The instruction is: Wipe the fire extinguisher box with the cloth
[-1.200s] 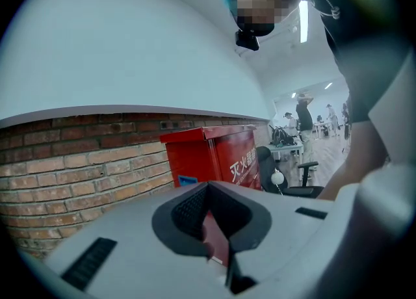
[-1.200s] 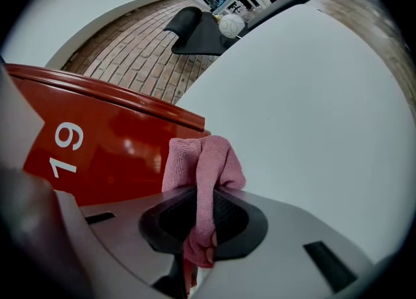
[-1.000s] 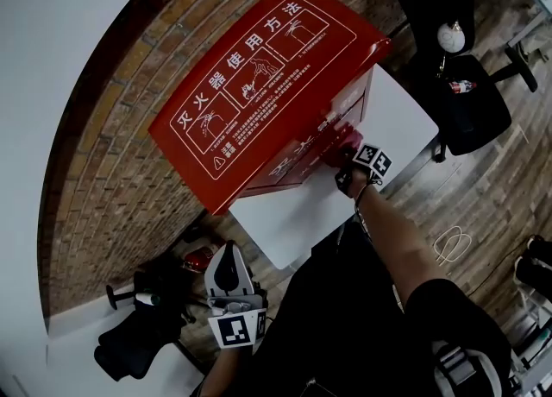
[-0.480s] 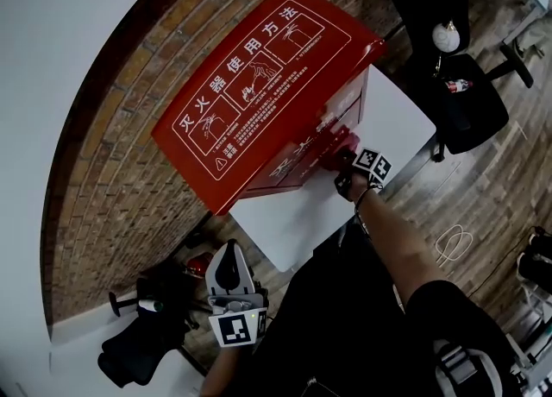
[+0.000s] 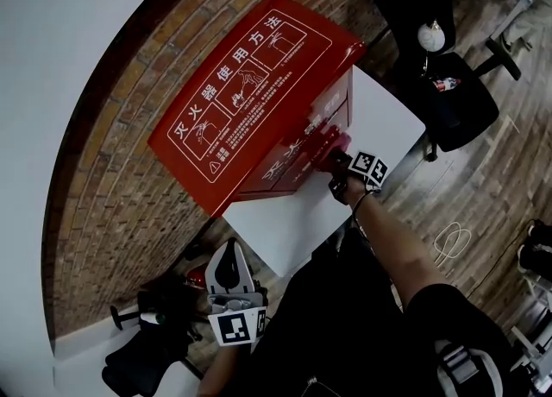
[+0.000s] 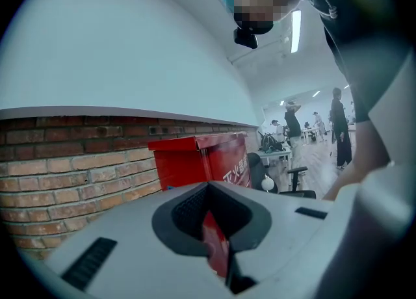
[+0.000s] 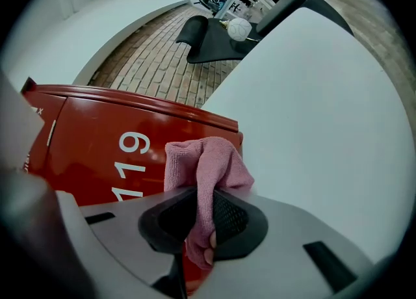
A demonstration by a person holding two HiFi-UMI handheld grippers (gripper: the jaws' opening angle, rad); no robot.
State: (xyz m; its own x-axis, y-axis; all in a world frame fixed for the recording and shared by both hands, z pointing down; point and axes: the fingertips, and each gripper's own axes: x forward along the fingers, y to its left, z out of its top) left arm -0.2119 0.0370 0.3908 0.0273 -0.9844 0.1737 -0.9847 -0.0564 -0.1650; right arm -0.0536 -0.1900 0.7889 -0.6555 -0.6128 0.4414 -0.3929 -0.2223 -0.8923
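Observation:
The red fire extinguisher box (image 5: 250,85) stands against a brick wall, its lid printed with white pictures. In the head view my right gripper (image 5: 338,160) presses a pink cloth (image 5: 332,147) onto the box's front face near its lower right. The right gripper view shows that gripper (image 7: 198,220) shut on the cloth (image 7: 205,168), which bunches against the red front (image 7: 110,142) by white digits. My left gripper (image 5: 226,259) hangs low at the bottom left, far from the box, jaws together and holding nothing. The left gripper view shows this gripper (image 6: 211,226) and the box (image 6: 195,158) beyond it.
A white slab (image 5: 293,223) lies under and in front of the box. The brick wall (image 5: 112,188) runs behind it. At the upper right a black office chair (image 5: 453,97) carries a white ball (image 5: 428,37). Dark gear (image 5: 147,335) sits on the floor at the lower left.
The right gripper and cloth have slid a little along the front face toward its right edge. The left gripper has stayed where it was.

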